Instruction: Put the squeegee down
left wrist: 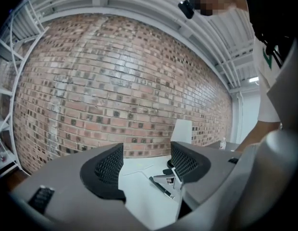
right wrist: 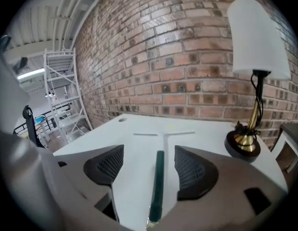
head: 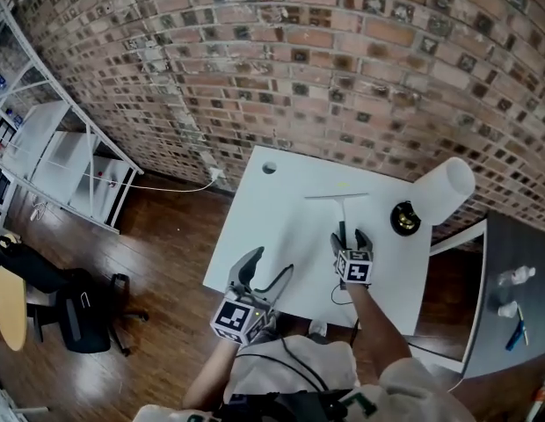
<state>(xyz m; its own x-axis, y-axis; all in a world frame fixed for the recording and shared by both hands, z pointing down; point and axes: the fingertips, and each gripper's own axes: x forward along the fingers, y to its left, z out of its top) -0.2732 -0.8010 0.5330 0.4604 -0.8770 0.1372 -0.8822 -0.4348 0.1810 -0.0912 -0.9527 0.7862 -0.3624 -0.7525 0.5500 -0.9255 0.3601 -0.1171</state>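
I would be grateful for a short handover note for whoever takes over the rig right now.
Right gripper: open, jaws either side of the squeegee handle, pads clear of it.
Left gripper: open and empty, over the near left edge of the table.
Squeegee: lies flat on the white table, blade toward the brick wall, with the lamp to its right.
Done: squeegee is down and let go.
Left: draw the right gripper back off the handle.

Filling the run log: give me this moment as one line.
squeegee: lying on white table | right gripper: open, jaws either side of its handle, not gripping | left gripper: open, empty
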